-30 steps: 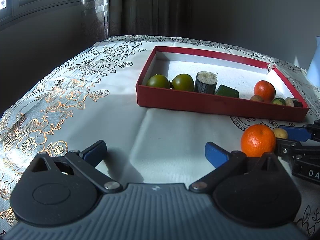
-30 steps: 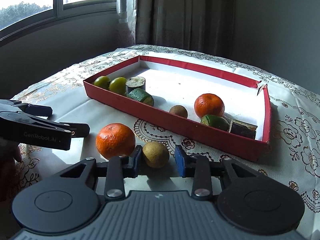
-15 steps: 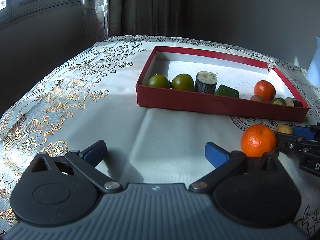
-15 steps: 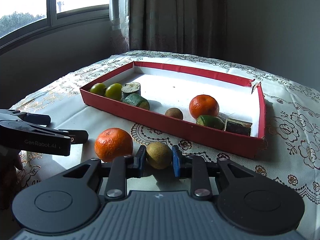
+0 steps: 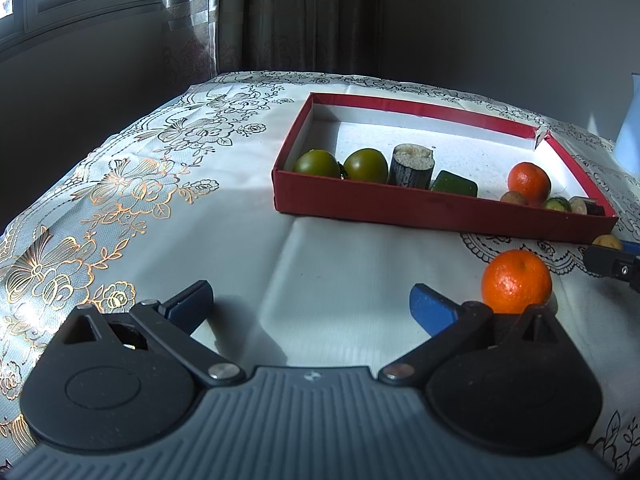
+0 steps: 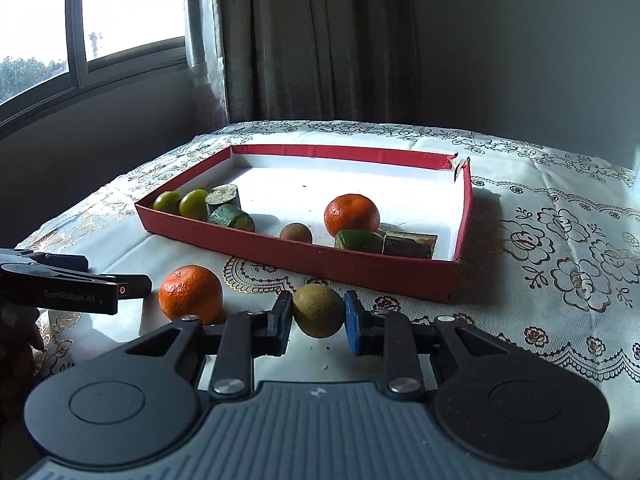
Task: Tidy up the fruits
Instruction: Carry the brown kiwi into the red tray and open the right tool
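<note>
Right gripper (image 6: pixel 318 316) clamps the brown fruit (image 6: pixel 318 311) just above the tablecloth (image 6: pixel 540 280), before the red tray (image 6: pixel 400 268); roundish, long axis indistinct. Left gripper (image 5: pixel 310 300) spread wide, holding nothing; orange (image 5: pixel 516 282) beside its right finger.

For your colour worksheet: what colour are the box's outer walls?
Red; the box shows best in the right wrist view.

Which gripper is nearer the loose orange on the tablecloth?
Close call, probably left. The orange sits just outside the open left gripper, beside its right finger; the right gripper, shut on the brown fruit, has it beside its left finger.
</note>
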